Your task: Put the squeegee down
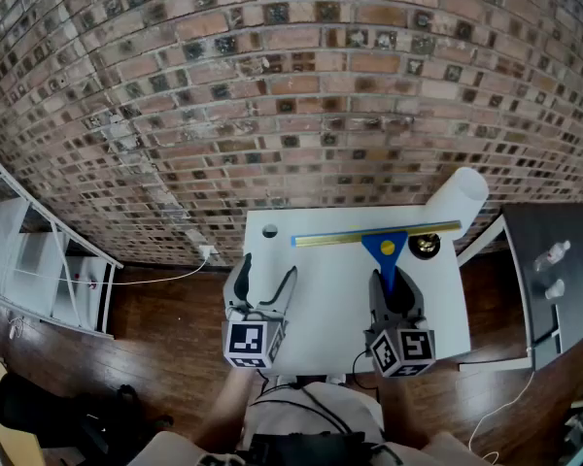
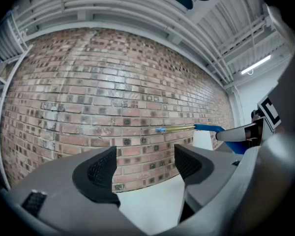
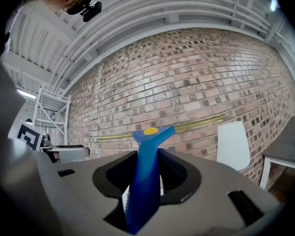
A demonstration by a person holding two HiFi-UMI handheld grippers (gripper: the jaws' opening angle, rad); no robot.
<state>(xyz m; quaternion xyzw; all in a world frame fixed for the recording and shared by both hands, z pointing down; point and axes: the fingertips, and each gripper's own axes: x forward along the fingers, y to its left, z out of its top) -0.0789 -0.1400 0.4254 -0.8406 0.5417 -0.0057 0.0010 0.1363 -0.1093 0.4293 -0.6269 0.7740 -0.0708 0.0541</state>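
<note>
A squeegee (image 1: 386, 243) with a blue handle, a yellow button and a long brass-coloured blade is held above the white table (image 1: 321, 309), its blade running level along the far edge. My right gripper (image 1: 392, 284) is shut on the blue handle (image 3: 146, 171), which sticks forward and up between the jaws. In the left gripper view the squeegee (image 2: 187, 128) shows at the right against the brick wall. My left gripper (image 1: 262, 272) hovers over the table's left part, open, with nothing between its pads (image 2: 104, 169).
A brick wall stands right behind the table. A white chair (image 1: 462, 202) is at the table's far right corner, beside a small dark round thing (image 1: 426, 246). A dark side table (image 1: 554, 270) with bottles is to the right. A white rack (image 1: 39, 270) is at the left.
</note>
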